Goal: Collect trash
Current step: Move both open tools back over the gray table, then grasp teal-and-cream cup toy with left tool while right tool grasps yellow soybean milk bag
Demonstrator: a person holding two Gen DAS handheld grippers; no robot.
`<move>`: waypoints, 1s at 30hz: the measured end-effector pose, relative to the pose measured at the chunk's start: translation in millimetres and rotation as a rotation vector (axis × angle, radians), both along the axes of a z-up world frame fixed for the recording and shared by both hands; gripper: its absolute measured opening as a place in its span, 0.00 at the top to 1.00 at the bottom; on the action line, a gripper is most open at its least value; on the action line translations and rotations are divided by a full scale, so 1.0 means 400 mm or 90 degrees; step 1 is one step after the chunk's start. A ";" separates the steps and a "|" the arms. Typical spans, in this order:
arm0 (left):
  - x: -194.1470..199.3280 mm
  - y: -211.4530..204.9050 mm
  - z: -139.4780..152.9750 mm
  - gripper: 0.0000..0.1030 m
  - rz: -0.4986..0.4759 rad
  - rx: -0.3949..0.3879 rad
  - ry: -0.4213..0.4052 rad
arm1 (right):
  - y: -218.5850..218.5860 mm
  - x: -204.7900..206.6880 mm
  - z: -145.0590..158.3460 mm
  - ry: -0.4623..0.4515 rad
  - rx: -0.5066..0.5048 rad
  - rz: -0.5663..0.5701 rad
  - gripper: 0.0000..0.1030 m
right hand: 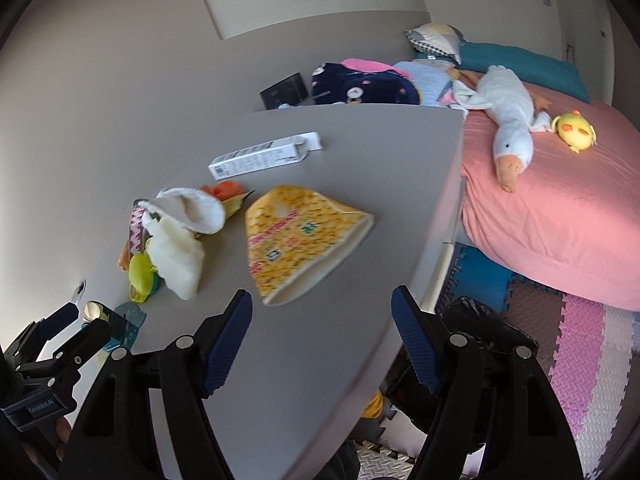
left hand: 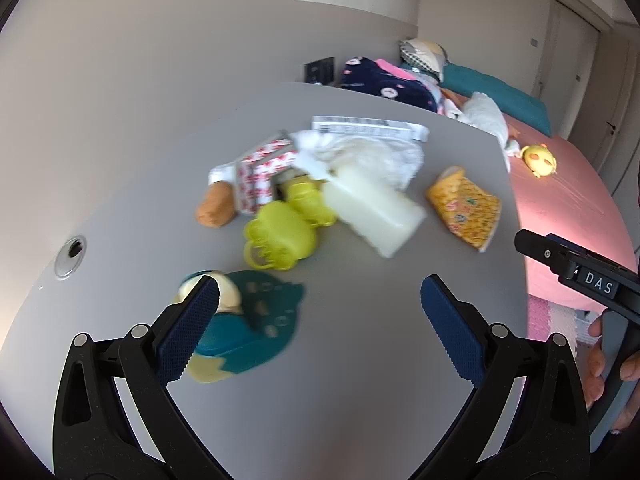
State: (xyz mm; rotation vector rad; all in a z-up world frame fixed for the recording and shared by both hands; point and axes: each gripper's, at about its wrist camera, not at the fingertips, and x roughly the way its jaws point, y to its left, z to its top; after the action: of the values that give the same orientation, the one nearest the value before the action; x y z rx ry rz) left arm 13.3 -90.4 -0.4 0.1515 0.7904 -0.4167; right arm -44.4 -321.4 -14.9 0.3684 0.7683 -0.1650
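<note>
A pink bed [right hand: 560, 216] lies beside the grey table [right hand: 320, 360]. On the table, an empty yellow snack bag [right hand: 300, 240] lies just ahead of the right gripper [right hand: 322, 344], jaws apart and empty. The left gripper [left hand: 320, 328], also spread and empty, hovers by a teal toy [left hand: 256, 328].

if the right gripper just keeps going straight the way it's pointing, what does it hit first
Most likely the yellow snack bag, lying flat on the grey table just ahead of the open right gripper. Nothing else shows between them, though depth in this blurred fisheye view is uncertain.
</note>
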 end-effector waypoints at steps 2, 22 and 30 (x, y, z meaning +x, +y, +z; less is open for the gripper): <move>0.005 0.019 -0.006 0.05 0.008 -0.001 0.002 | 0.012 0.008 -0.004 0.003 0.000 0.006 0.28; 0.103 0.135 -0.105 0.41 0.039 -0.049 0.070 | 0.025 0.067 -0.062 0.019 0.030 -0.007 0.35; 0.101 0.158 -0.106 0.51 0.065 -0.065 0.071 | 0.008 0.074 -0.075 -0.003 0.088 -0.008 0.54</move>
State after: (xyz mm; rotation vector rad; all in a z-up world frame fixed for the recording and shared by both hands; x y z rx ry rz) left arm 53.6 -27.2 -43.0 -0.0077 0.8802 -0.3699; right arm -14.6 -318.3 -45.1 0.5048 0.7746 -0.1229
